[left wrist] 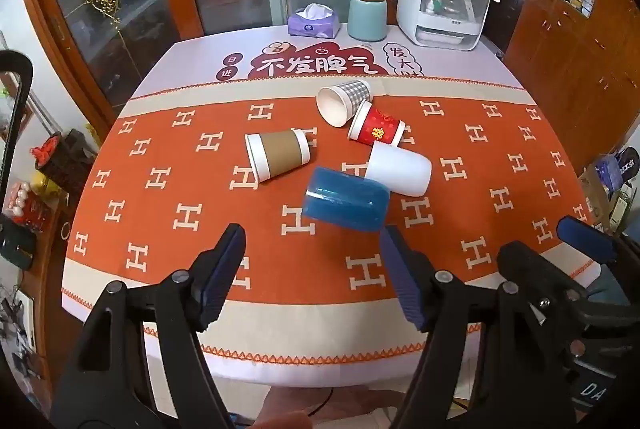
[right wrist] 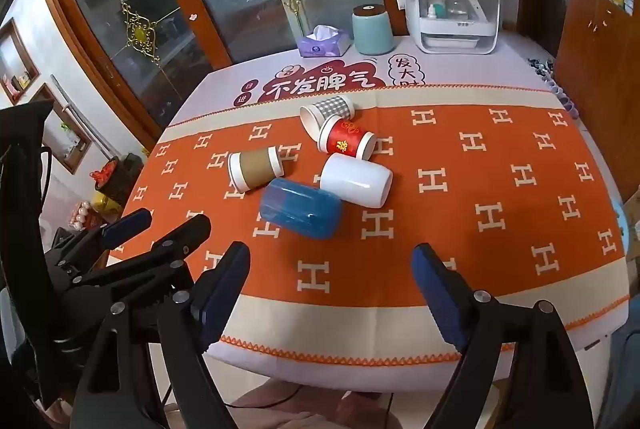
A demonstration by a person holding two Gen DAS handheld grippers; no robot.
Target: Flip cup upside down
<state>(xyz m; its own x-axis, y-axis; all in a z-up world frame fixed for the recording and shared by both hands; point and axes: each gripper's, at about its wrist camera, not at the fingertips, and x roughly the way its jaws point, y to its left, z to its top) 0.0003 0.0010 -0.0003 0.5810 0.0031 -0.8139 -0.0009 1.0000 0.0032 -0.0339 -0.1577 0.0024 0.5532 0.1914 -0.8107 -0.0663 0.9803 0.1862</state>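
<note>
Five cups point(left wrist: 346, 204) on their sides

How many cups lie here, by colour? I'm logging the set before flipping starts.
Blue cup: 1
White cup: 1
Red cup: 1
Brown-sleeved cup: 1
Grey checked cup: 1
Total: 5, all on their sides.

Cups on woven cloth, as I see them

My view shows a glossy translucent blue plastic cup point(left wrist: 346, 204), a smooth glossy white cup point(left wrist: 400, 169), a matt brown-sleeved paper cup point(left wrist: 278, 154), all on the matt orange patterned tablecloth point(left wrist: 160, 229).
</note>
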